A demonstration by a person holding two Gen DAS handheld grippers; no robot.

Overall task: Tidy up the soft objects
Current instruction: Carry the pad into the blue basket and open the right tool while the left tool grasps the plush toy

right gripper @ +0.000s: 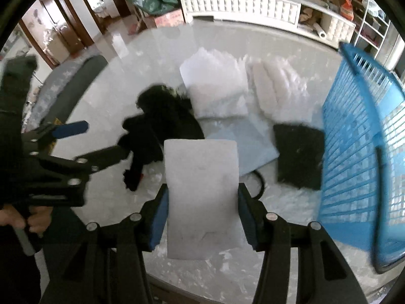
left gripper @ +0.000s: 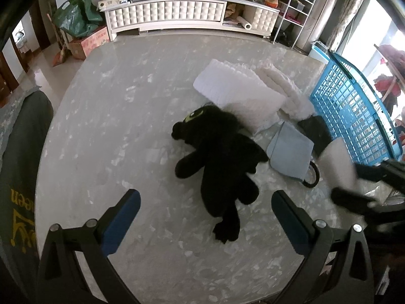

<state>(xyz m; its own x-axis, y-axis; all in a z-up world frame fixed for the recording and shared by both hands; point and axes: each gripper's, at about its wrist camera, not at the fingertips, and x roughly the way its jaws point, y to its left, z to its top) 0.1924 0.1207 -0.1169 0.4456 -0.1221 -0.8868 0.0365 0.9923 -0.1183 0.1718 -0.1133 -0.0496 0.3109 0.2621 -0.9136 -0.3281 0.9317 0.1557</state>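
Note:
A black plush dragon [left gripper: 220, 162] lies on the marble table [left gripper: 106, 126], also in the right wrist view [right gripper: 162, 126]. My left gripper [left gripper: 206, 211] is open just above its tail end. My right gripper [right gripper: 202, 212] is shut on a white foam block [right gripper: 202, 197], held above the table; the block also shows in the left wrist view [left gripper: 338, 162]. A white pillow [left gripper: 238, 91], fluffy white cloth [left gripper: 288, 91], pale blue cloth [left gripper: 291, 152] and black fuzzy square [right gripper: 298, 157] lie nearby. A blue basket [right gripper: 359, 147] stands at right.
A white cabinet [left gripper: 177, 12] with clutter stands beyond the table. A green bag [left gripper: 76, 15] and cardboard box sit on the floor at left. A grey chair back [left gripper: 22, 136] is at the table's left edge. A black cable loop [left gripper: 312, 177] lies by the blue cloth.

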